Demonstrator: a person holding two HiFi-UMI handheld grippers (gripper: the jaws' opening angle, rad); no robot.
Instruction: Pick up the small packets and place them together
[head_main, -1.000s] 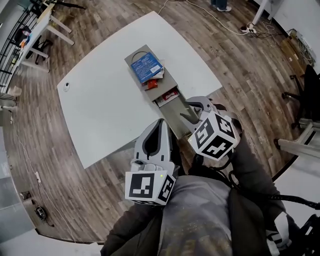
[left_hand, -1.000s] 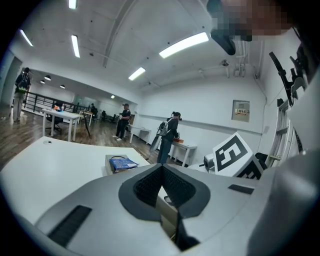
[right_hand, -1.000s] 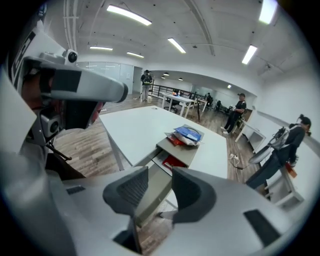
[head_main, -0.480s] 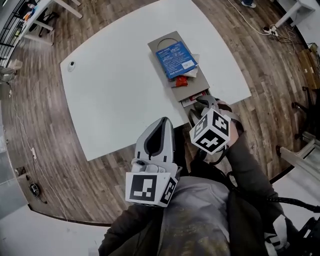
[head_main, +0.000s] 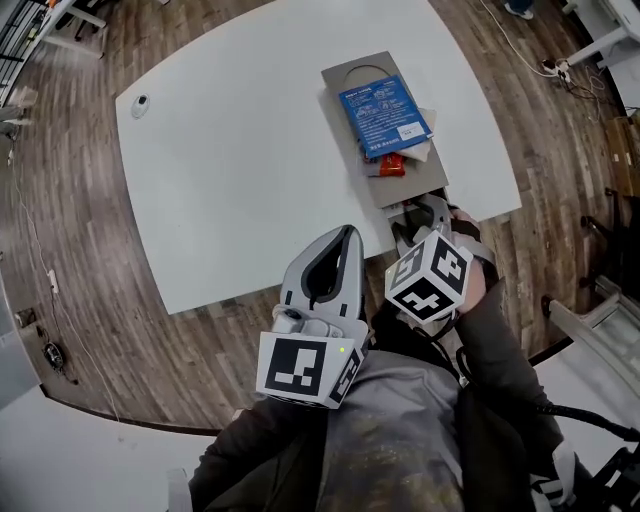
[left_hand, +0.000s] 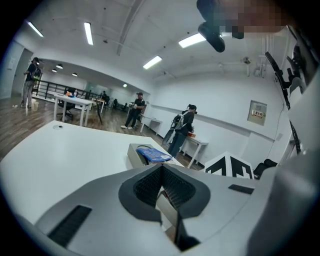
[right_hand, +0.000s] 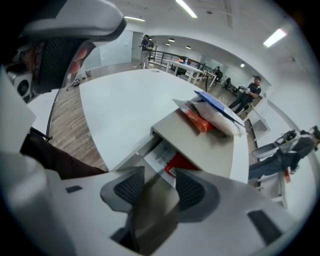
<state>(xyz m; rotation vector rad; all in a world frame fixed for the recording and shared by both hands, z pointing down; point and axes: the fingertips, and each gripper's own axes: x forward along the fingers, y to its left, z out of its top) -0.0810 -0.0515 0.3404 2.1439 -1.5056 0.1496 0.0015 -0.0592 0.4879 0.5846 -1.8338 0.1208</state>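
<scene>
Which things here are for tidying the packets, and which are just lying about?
For the job: orange packet, white packet, blue packet, red-and-white packet in the drawer, grey drawer box.
Just lying about: small round thing on the white table.

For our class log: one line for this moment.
right gripper: jaws just opening, drawer front between them | left gripper: jaws shut, empty

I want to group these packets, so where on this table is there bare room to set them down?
Free: the wide white table left of the gray box, out to the round cap at its far corner; also a narrower strip right of the box. Crowded: the box top, under a blue packet and an orange packet.
</scene>
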